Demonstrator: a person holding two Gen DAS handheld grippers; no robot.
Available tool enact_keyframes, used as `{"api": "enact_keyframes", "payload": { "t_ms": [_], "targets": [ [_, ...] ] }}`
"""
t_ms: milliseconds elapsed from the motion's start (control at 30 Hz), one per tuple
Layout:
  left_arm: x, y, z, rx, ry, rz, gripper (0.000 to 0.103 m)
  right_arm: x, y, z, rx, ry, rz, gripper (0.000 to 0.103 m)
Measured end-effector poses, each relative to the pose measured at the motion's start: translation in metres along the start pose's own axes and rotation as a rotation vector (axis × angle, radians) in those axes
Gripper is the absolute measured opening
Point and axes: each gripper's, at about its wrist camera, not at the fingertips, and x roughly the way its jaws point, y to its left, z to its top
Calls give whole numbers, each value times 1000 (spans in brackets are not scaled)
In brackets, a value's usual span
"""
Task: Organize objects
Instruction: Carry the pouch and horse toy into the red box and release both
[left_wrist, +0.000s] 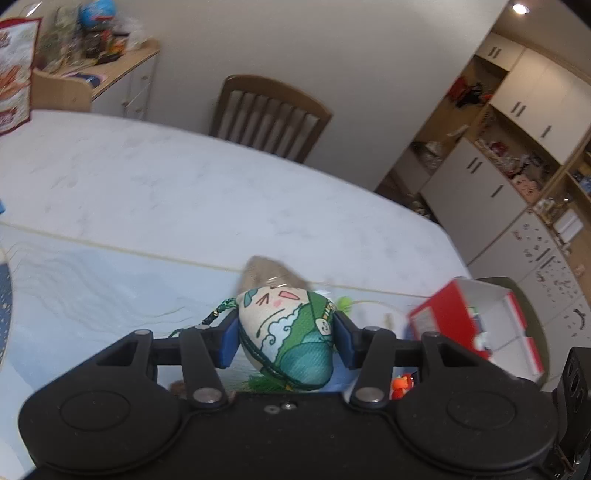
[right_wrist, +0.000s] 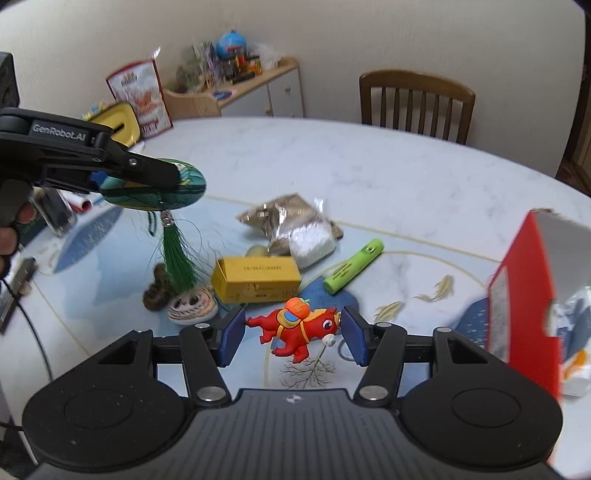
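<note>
Clamped between the left gripper (left_wrist: 286, 338) fingers, a tasselled cloth pouch (left_wrist: 286, 338) hangs above the table (left_wrist: 147, 177). Right gripper (right_wrist: 291, 336) fingers stand apart around a red horse toy (right_wrist: 295, 328), not clearly touching. Right of them stands a red box (right_wrist: 528, 306); beyond lie a yellow box (right_wrist: 256, 278) and a green tube (right_wrist: 352, 269).

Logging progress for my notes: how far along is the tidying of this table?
Early. The red box holds some white packets, hard to identify. The left claw grips the stuffed charm in the air. The right claw, open, brackets the red toy horse. The yellow box, green tube and plastic bags remain loose.
</note>
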Motion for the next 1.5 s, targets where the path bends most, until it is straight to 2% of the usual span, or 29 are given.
{"api": "enact_keyframes", "payload": {
  "t_ms": [233, 433, 833, 1167, 1500],
  "targets": [
    [-9, -54, 6, 74, -10, -79, 51, -47, -21, 7, 38, -26, -15, 56],
    [3, -105, 7, 137, 7, -123, 51, -85, -50, 7, 62, -68, -35, 56],
    [42, -221, -5, 271, 47, -189, 51, -143, -142, -2, 102, -123, -138, 56],
    [90, -298, -24, 343, 92, -191, 51, -156, -225, -23, 123, -93, -232, 56],
    [138, -345, -51, 380, 172, -163, 51, -136, -286, -26, 92, -48, -261, 56]
  ]
}}
